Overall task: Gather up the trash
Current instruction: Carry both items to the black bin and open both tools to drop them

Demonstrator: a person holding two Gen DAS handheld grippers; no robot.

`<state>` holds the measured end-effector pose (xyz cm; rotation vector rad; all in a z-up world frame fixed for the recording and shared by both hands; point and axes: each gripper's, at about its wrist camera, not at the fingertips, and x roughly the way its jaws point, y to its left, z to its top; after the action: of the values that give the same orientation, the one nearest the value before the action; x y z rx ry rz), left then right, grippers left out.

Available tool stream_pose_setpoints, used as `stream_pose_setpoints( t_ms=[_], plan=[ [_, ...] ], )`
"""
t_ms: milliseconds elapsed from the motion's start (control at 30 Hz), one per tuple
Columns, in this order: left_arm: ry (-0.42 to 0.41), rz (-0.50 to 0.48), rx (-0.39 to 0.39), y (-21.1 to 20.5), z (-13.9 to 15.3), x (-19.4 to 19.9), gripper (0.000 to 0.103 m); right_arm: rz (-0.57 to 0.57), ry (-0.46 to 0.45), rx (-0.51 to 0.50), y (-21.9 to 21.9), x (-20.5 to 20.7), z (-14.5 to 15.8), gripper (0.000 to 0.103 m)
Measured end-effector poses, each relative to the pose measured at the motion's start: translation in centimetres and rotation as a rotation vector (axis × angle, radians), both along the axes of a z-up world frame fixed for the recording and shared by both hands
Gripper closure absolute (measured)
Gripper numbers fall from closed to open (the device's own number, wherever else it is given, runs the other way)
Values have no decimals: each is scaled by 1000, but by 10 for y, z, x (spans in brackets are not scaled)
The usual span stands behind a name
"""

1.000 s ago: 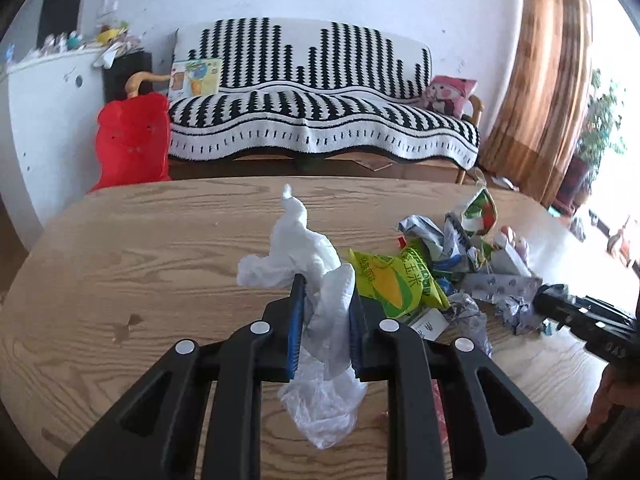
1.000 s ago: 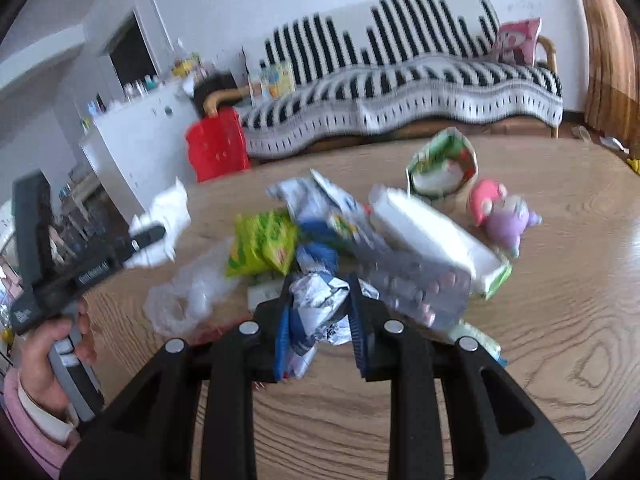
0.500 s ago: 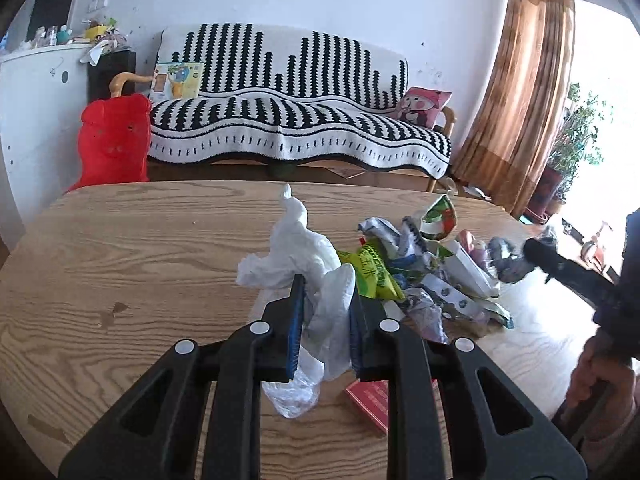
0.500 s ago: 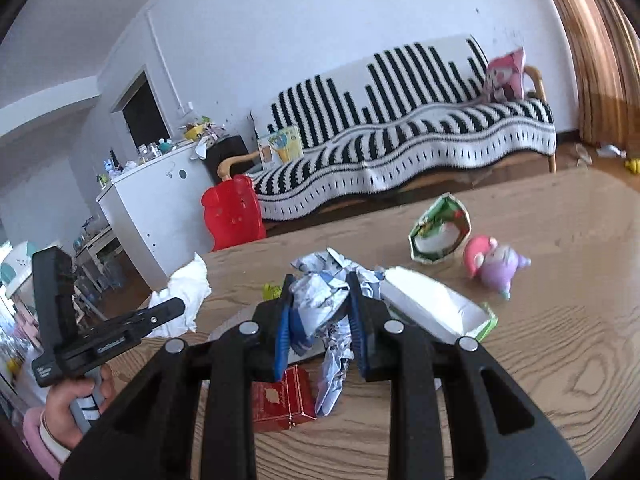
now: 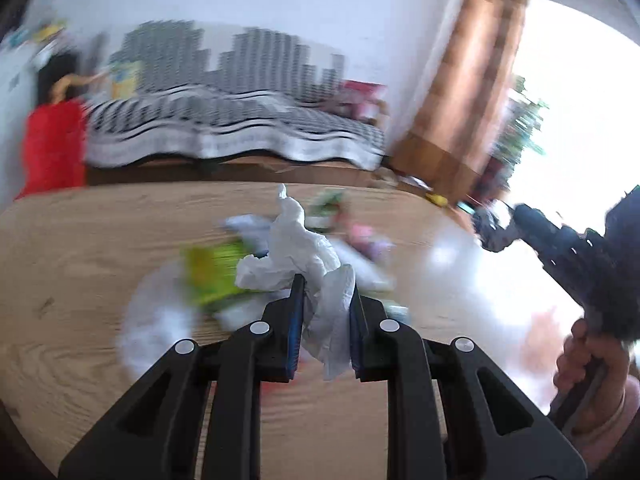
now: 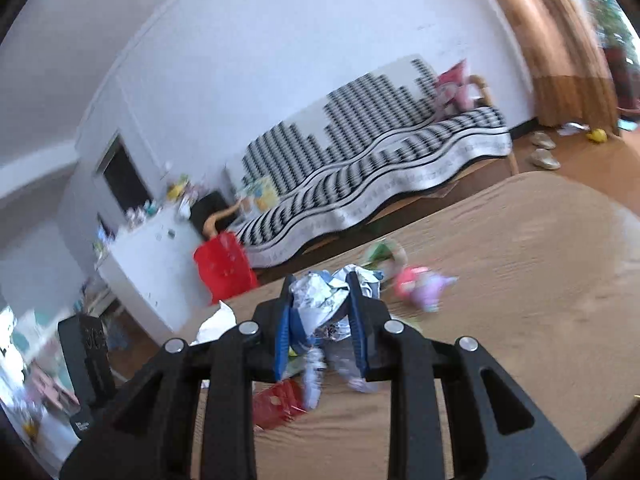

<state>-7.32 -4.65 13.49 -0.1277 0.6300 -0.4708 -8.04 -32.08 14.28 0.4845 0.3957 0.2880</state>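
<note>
At lower centre of the left wrist view we see the left gripper [image 5: 325, 292] closed on a crumpled white tissue [image 5: 294, 250], its two blue-lined fingers pinching the lower folds while the rest billows up above the tips. At lower centre of the right wrist view the right gripper [image 6: 319, 294] is likewise closed on a crumpled foil wrapper [image 6: 320, 300], silver with blue print, with loose ends trailing below the fingers. Both pieces hang above the wooden table [image 6: 520, 280], clear of its surface.

We judge both to be very light, soft and easily crushed; neither is fragile. The tissue may tear or slip if held by a thin edge, so the bunched middle is the better place to grip. The foil is slicker and springs back, so we would grip across its densest crumple.

Counts: two grippers, each holding one piece. On the table, heavy blur limits us. We make out one yellow-green packet [image 5: 212, 276] at centre left of the left view, one clear plastic bag [image 5: 156, 320] below it, one red packet [image 6: 278, 404] at lower centre of the right view, one green and white carton [image 6: 382, 254] and one pink and purple toy [image 6: 422, 286] at centre right. More scraps lie between these; we cannot count them
</note>
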Motion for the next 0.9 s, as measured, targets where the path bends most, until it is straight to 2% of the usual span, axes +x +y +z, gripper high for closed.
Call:
stream_pose_setpoints(
  t_ms=[100,133,200,233,300,367,433,533,633,767,900],
  plan=[
    [18,-177,-10,-71,12,-19,84,-94,46,58,-76,-42,-1,78],
    [57,-282,-44,-109,13,-29,84,-128,60,71,-99,-56,-3,78],
    [148,-401,-90,-158,4,-41,84,-209,94,78,-148,-92,-15,78],
    [220,-471,-95,-196,-9,-50,84,-248,105,76,-167,-109,-22,78],
    [319,-552,-68,-249,-36,-66,84,-331,145,66,-202,-143,-48,78],
    [410,-629,21,-310,-81,-90,84,-377,247,88,-232,-164,-94,78],
    [495,-661,74,-345,-120,-105,84,-401,369,157,-254,-179,-150,78],
    [552,-691,141,-372,-151,-116,85,-428,439,257,-274,-199,-201,78],
    [525,-684,186,-385,-156,-113,85,-440,472,321,-294,-209,-234,78],
    [543,-698,204,-399,-164,-120,85,-431,508,347,-302,-205,-260,78],
    [584,-687,240,-407,-188,-109,85,-425,557,352,-299,-198,-283,78]
  ],
)
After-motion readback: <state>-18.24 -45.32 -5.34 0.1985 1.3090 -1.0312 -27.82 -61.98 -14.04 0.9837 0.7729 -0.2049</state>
